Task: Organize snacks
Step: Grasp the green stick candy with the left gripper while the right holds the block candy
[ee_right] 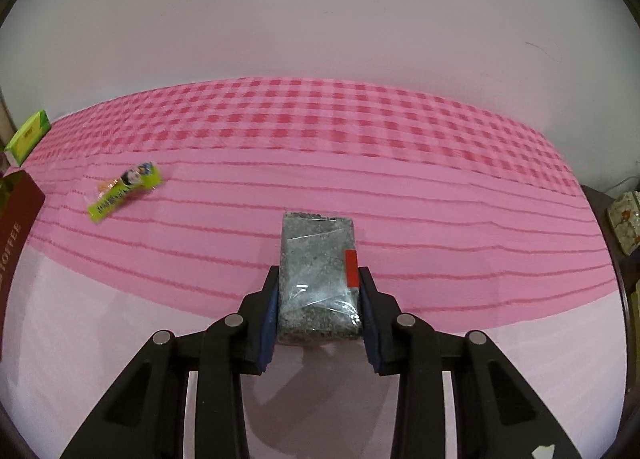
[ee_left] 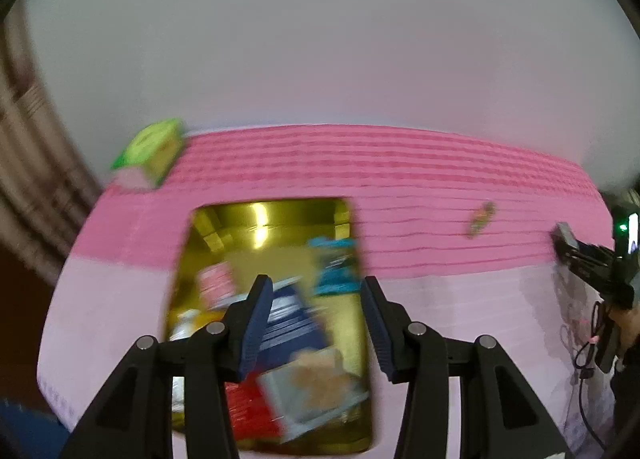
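Note:
In the left wrist view a gold tin (ee_left: 348,219) lies open on the pink cloth and holds several snack packets, among them a dark blue one (ee_left: 292,319), a teal one (ee_left: 336,267) and a grey one (ee_left: 316,391). My left gripper (ee_left: 316,287) is open and empty, hovering above the tin; this view is blurred. My right gripper (ee_right: 318,279) is shut on a clear-wrapped grey seed bar (ee_right: 316,271) with a red label, resting on the cloth. A small green candy packet (ee_right: 124,189) lies to the left; it also shows in the left wrist view (ee_left: 480,219).
A green box (ee_left: 152,151) stands at the table's far left edge, also in the right wrist view (ee_right: 28,135). A dark red lid or box (ee_right: 16,227) is at the left edge. The right gripper and hand appear at the right (ee_left: 592,263). A wall is behind.

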### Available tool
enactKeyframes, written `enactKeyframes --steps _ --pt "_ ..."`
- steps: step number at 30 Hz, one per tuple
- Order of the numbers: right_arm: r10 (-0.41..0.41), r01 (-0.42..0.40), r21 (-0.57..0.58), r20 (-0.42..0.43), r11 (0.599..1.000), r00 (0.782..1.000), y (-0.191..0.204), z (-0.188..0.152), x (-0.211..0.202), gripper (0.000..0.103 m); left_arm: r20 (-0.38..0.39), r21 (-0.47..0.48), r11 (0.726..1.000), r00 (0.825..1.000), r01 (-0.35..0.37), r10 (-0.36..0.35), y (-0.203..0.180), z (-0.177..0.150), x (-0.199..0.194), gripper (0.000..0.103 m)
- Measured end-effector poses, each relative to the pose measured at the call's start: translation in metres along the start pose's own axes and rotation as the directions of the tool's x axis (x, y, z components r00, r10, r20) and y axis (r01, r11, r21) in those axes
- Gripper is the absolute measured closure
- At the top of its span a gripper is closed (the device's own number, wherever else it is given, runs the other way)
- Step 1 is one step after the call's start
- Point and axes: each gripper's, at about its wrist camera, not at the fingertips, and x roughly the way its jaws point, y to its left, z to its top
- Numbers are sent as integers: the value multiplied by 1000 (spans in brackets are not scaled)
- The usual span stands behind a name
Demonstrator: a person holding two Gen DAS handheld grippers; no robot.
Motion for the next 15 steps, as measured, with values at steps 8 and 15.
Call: enactKeyframes --steps 8,15 --pt "6 -5 -36 27 999 1000 -23 -9 -4 71 -42 149 981 992 127 -122 -83 29 41 56" --pt "33 -33 -9 26 999 999 -35 -10 -3 71 -113 222 957 980 186 -165 -126 37 81 56"
